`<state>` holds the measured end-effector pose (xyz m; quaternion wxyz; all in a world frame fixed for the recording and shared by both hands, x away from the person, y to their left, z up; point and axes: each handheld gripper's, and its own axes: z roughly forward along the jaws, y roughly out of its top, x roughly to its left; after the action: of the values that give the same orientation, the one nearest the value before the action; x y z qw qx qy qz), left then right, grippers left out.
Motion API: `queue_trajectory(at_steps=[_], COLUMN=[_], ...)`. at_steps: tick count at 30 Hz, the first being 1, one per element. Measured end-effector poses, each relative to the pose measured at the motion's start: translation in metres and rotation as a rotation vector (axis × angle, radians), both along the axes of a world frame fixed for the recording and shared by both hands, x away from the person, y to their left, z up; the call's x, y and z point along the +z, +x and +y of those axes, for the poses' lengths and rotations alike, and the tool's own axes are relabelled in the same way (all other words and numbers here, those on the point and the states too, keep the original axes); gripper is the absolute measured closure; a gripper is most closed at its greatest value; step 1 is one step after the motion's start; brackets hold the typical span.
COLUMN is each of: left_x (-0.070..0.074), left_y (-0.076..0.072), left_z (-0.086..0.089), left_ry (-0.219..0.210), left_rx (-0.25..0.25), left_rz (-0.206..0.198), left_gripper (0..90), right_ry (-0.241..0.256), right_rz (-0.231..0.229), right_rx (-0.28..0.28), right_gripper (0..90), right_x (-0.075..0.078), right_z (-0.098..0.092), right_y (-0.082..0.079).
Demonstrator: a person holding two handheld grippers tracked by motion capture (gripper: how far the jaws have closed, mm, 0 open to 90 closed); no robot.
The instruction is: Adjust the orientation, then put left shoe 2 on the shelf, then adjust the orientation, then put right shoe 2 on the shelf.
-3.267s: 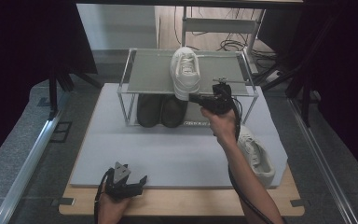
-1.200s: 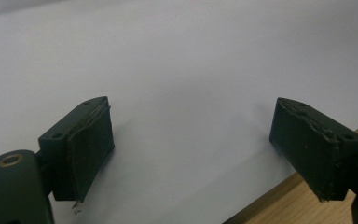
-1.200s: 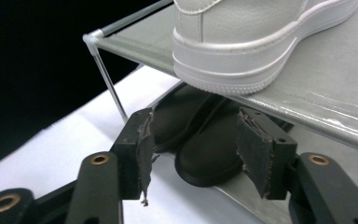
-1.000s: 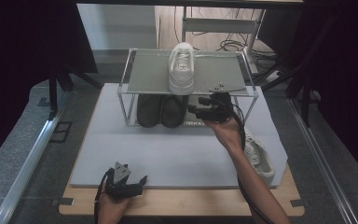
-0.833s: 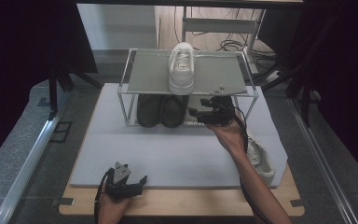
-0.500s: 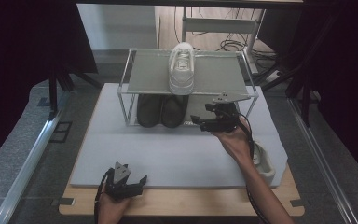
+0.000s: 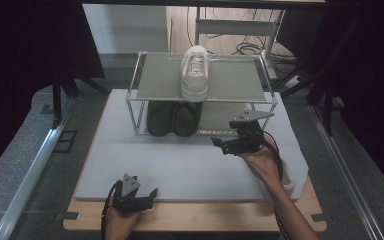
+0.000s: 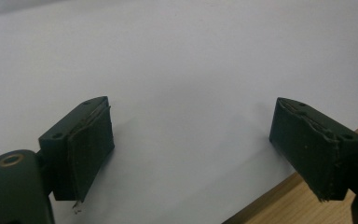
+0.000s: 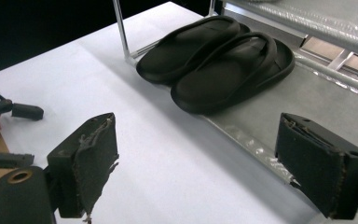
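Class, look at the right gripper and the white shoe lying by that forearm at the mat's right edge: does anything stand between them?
Nothing separate does. The right gripper is open, facing the rack; the white shoe lies behind it, partly hidden by the person's own forearm.

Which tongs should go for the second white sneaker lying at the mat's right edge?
Right. The right tongs are open and empty beside the white sneaker, which lies by that forearm. The left tongs, also open, sit at the mat's near left.
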<state>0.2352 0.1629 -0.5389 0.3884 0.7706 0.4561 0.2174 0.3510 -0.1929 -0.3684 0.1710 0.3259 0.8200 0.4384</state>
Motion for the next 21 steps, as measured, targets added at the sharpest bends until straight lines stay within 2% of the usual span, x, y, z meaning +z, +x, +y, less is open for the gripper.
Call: queue_trajectory(at_steps=[15,21], left_x=[0.0,0.0], left_y=[0.0,0.0], left_z=[0.0,0.0], left_ry=[-0.001,-0.001], left_rx=[-0.001,0.0], left_rz=[-0.001,-0.001], left_gripper=[13.4,13.4], right_ry=[-0.058,-0.053], right_rz=[0.018,0.024], right_rx=[-0.009,-0.026], right_gripper=[3.8,2.3], right_x=[-0.014,-0.017], right_z=[-0.024,-0.037], right_y=[-0.015,-0.02])
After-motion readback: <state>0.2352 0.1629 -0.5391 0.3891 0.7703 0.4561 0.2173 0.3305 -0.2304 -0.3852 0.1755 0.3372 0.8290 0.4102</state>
